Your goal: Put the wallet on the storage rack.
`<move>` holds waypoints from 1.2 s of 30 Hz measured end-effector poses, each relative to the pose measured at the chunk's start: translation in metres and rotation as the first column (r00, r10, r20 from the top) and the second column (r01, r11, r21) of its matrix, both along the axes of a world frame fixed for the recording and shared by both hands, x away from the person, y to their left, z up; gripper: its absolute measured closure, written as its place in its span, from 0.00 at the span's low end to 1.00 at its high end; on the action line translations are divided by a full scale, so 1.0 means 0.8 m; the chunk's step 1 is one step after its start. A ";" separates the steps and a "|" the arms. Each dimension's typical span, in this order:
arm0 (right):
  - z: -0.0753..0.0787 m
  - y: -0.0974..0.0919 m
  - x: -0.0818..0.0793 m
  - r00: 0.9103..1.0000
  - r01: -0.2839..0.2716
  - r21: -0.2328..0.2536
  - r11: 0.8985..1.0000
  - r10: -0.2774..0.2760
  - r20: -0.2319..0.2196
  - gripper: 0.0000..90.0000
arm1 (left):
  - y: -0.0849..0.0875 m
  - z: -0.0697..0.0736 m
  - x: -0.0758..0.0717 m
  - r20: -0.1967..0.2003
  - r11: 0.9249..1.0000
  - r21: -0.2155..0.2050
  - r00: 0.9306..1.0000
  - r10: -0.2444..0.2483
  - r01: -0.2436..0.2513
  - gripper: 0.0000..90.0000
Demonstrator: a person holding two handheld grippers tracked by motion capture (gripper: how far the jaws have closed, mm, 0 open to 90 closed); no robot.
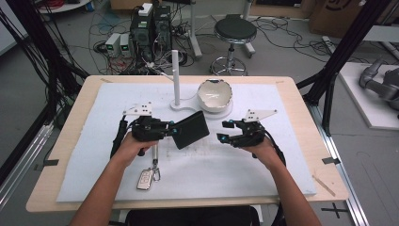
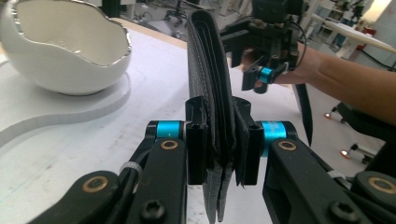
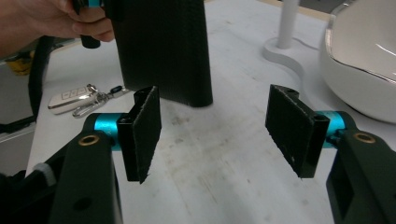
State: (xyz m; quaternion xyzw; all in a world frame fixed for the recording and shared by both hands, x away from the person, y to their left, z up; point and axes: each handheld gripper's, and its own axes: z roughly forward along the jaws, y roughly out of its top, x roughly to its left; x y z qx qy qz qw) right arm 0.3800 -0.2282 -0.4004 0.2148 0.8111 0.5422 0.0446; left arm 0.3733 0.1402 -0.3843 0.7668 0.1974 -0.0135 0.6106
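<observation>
One white mat (image 1: pixel 263 179) covers table. One white bowl (image 1: pixel 215 95) behind, one white post (image 1: pixel 176 80) beside it. One black wallet (image 1: pixel 190 129) held above mat, clamped edge-on in left gripper (image 1: pixel 173 130). Right gripper (image 1: pixel 220 137) jaws apart, empty, near wallet. One key fob (image 1: pixel 145 179) near left forearm; fob detail too small to read.

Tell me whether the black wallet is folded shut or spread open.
Folded shut: the left gripper clamps the wallet, its layers pressed together.
</observation>
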 end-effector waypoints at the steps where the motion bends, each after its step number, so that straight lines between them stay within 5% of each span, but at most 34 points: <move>1: 0.000 0.005 0.002 1.000 -0.014 -0.005 1.000 0.014 0.003 0.39 | 0.000 0.000 0.000 0.000 1.000 0.000 1.000 0.000 0.000 0.86; 12: 0.001 0.038 0.014 0.989 -0.145 0.024 0.989 0.145 0.001 0.54 | -0.008 -0.001 0.001 -0.008 0.997 -0.037 0.998 -0.064 0.064 0.86; 15: -0.001 0.042 0.014 0.984 -0.176 0.011 0.984 0.176 0.008 0.71 | -0.007 -0.001 0.002 -0.015 0.997 -0.044 0.998 -0.060 0.060 0.86; 19: 0.003 0.038 0.014 0.984 -0.178 0.032 0.983 0.177 0.024 0.85 | -0.002 0.000 0.004 -0.029 0.999 -0.038 1.000 -0.004 0.003 0.80; 25: 0.009 0.034 0.010 0.987 -0.148 0.011 0.989 0.147 0.069 0.89 | 0.003 0.001 0.009 -0.066 0.994 -0.025 0.993 0.103 -0.104 0.58; 26: 0.011 0.031 0.010 0.988 -0.130 0.008 0.991 0.129 0.080 0.89 | 0.012 0.002 0.011 -0.068 0.986 -0.017 0.984 0.165 -0.167 0.54; 28: 0.016 0.025 0.010 0.990 -0.093 0.003 0.996 0.092 0.107 0.89 | 0.018 0.003 0.011 -0.067 0.981 -0.026 0.980 0.188 -0.190 0.53; 30: 0.022 0.016 0.008 0.991 -0.050 0.014 0.999 0.048 0.128 0.89 | 0.043 0.004 0.009 -0.050 0.961 -0.048 0.961 0.271 -0.273 0.53; 31: 0.025 0.012 0.007 0.990 -0.026 0.010 1.000 0.024 0.142 0.89 | 0.043 0.004 0.009 -0.050 0.961 -0.048 0.961 0.271 -0.273 0.52; 32: 0.028 0.008 0.008 0.987 -0.003 0.003 1.000 0.002 0.161 0.89 | 0.060 0.003 0.007 -0.035 0.941 -0.035 0.942 0.335 -0.336 0.52; 33: 0.032 0.005 0.007 0.985 0.016 -0.003 1.000 -0.015 0.171 0.89 | 0.060 0.003 0.007 -0.035 0.941 -0.035 0.942 0.335 -0.336 0.50; 34: 0.036 0.002 0.008 0.980 0.038 -0.012 0.999 -0.035 0.194 0.89 | 0.077 -0.001 0.005 -0.013 0.915 -0.004 0.915 0.404 -0.404 0.49; 36: 0.045 -0.002 0.009 0.973 0.067 -0.028 0.997 -0.059 0.223 0.89 | 0.092 -0.006 0.002 -0.009 0.891 0.020 0.891 0.455 -0.454 0.46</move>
